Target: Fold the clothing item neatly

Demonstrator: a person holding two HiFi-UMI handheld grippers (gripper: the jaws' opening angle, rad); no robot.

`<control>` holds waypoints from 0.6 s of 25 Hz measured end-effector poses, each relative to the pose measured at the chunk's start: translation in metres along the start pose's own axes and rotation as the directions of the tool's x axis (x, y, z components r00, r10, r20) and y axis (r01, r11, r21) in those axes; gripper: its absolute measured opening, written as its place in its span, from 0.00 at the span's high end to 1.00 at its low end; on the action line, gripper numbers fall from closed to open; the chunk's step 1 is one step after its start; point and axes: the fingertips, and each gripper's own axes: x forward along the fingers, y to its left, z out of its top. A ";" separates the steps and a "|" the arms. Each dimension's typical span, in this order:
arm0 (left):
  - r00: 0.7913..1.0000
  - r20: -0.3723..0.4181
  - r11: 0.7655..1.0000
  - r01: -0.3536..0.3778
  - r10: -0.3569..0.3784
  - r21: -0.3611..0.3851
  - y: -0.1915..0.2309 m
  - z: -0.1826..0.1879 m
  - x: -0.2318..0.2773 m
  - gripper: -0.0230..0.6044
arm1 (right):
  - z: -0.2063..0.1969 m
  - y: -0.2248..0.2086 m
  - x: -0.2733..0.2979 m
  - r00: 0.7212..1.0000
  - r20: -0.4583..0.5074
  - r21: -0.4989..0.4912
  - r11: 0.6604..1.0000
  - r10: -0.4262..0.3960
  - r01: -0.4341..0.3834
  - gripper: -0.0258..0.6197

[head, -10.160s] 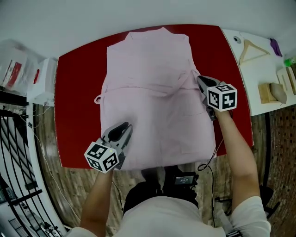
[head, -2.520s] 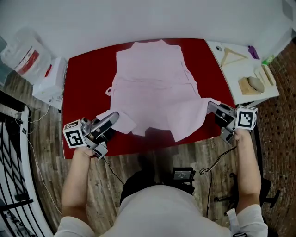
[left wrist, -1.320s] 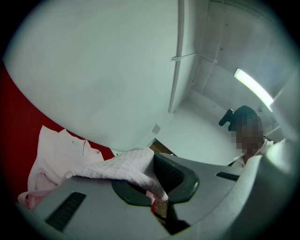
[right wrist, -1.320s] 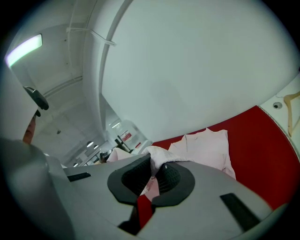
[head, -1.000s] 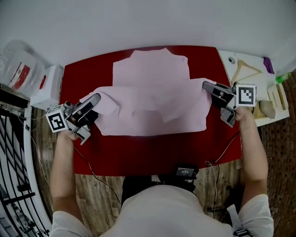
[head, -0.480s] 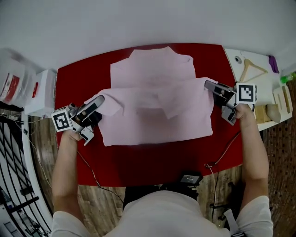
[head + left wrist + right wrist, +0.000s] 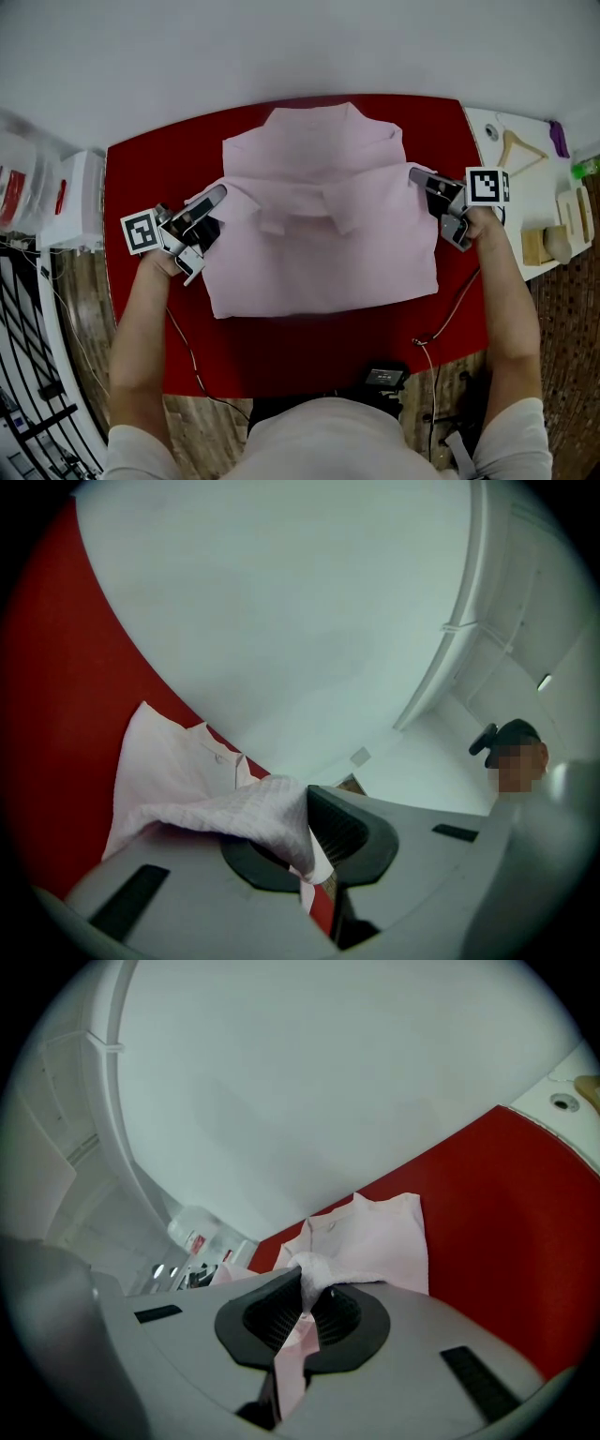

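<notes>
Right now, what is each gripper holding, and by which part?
The pink garment: left gripper pinches the folded-over layer's left corner, right gripper its right corner.

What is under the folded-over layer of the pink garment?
The far part of the pale pink fabric garment itself, its collar end showing beyond the fold, lying on the red tabletop. Anything else beneath is covered.

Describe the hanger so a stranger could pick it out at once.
Start at the red table; a white side table stands at its right end. The hanger lies near that table's far edge: the only open wooden triangle, between a small round object and a purple item.
</notes>
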 end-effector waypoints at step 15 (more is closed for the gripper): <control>0.998 0.035 0.998 0.044 -0.042 -0.035 0.031 0.025 0.014 0.94 | 0.032 -0.040 0.030 0.999 0.037 0.055 0.998 0.010 -0.012 0.93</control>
